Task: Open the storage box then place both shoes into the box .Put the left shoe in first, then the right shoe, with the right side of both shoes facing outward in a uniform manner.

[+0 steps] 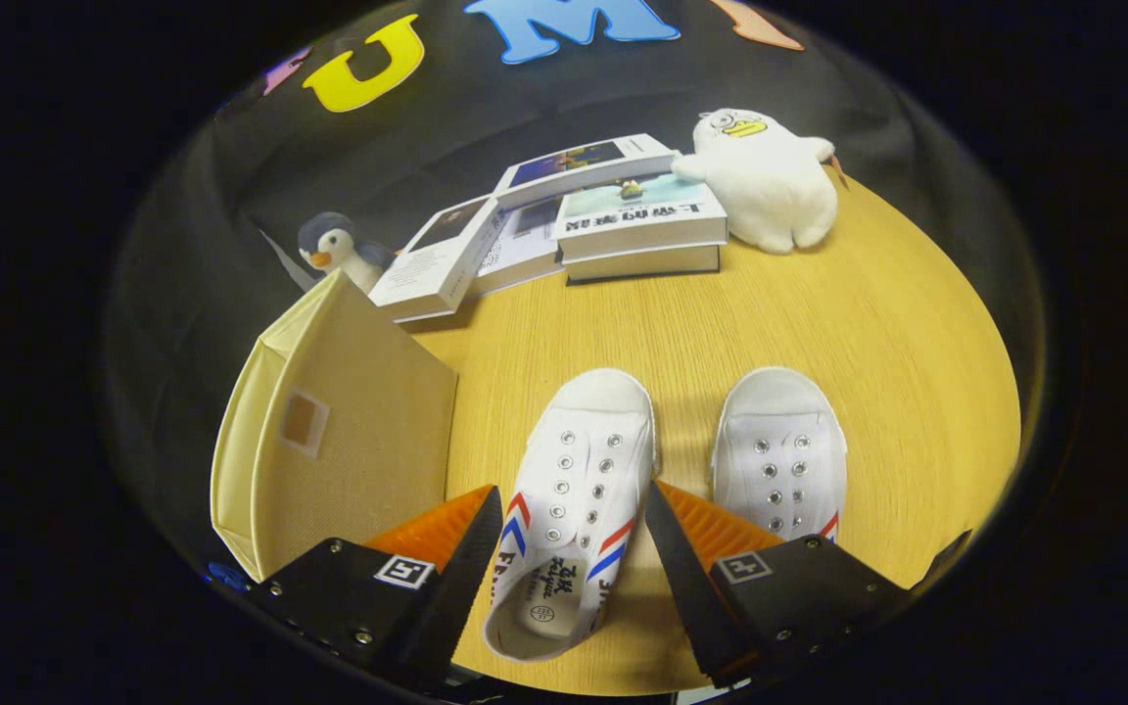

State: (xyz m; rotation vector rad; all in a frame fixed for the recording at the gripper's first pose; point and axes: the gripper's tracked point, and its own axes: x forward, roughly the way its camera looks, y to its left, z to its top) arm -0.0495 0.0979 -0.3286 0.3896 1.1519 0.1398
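A staged recording booth: a wooden table (819,323) (black cloth wall behind) with books (637,225) at twelve o'clock, plush toys beside them.

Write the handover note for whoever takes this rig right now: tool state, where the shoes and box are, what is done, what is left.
Tool: open, fingers straddling the left shoe at mid-length, not pressing on it.
Right shoe: on the table beside the left shoe, toes pointing away from the tool like its mate.
Storage box: on the table on the other side of the left shoe; whether it is open cannot be told.
Done: no shoe is in the box.
Left: grip the left shoe, box it, then the right shoe, right sides outward.
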